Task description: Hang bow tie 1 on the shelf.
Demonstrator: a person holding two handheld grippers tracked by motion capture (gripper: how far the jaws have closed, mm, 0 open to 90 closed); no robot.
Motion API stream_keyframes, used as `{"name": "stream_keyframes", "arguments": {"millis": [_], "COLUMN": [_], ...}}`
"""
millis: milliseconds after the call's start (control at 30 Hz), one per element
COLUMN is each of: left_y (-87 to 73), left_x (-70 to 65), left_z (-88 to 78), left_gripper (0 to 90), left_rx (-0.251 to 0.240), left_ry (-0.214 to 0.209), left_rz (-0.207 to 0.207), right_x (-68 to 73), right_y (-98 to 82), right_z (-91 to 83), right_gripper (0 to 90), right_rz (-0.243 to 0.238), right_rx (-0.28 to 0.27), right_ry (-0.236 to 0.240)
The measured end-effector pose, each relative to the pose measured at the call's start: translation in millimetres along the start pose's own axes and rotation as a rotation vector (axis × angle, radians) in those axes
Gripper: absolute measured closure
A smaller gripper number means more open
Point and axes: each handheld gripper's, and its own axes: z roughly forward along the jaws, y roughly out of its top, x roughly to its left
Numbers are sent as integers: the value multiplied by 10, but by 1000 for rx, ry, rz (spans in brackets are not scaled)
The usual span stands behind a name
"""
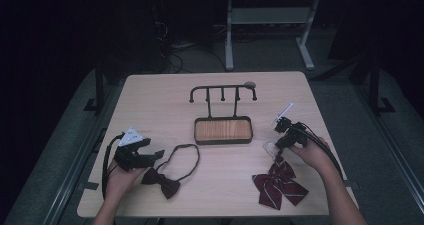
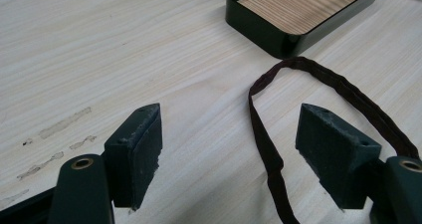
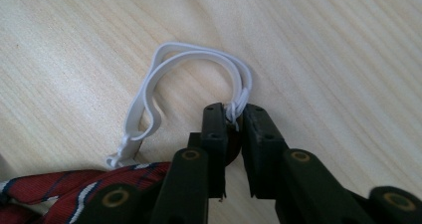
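A red striped bow tie (image 1: pixel 279 185) lies at the front right of the table, its white elastic strap (image 1: pixel 269 146) looped out beyond it. My right gripper (image 1: pixel 278 153) points down at that loop. In the right gripper view the gripper (image 3: pixel 233 112) is shut on the white strap (image 3: pixel 189 52), pinching it at the tips, with the red bow tie (image 3: pixel 50 194) at the lower left. A dark bow tie (image 1: pixel 161 180) lies front left, its strap (image 1: pixel 187 157) curving toward the tray. My left gripper (image 2: pixel 229 119) is open and low over the table, one strand of the dark strap (image 2: pixel 263 134) running between its jaws untouched.
A dark tray with a wooden floor (image 1: pixel 223 141) sits mid-table, and a black hook rack (image 1: pixel 222 89) rises behind it. In the left gripper view the tray's wall (image 2: pixel 259 30) is just beyond the strap loop. Bare tabletop lies left of the tray.
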Motion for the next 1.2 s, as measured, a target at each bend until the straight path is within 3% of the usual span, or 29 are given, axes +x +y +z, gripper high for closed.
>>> {"name": "stream_keyframes", "arguments": {"millis": [300, 567, 867, 1200], "left_y": [0, 3, 3, 4], "left_x": [-3, -4, -4, -6], "left_z": [-1, -6, -4, -5], "left_gripper": [268, 268, 268, 268], "left_rx": [-3, 3, 4, 8], "left_ry": [-1, -1, -1, 0], "left_rz": [-1, 7, 10, 12], "right_x": [22, 133, 213, 223], "right_y": [-9, 11, 42, 42], "right_z": [-49, -260, -503, -667], "right_gripper": [831, 834, 836, 838], "right_rz": [-10, -49, -102, -122], "right_rx": [-13, -52, -92, -119], "right_ry": [5, 7, 39, 95]}}
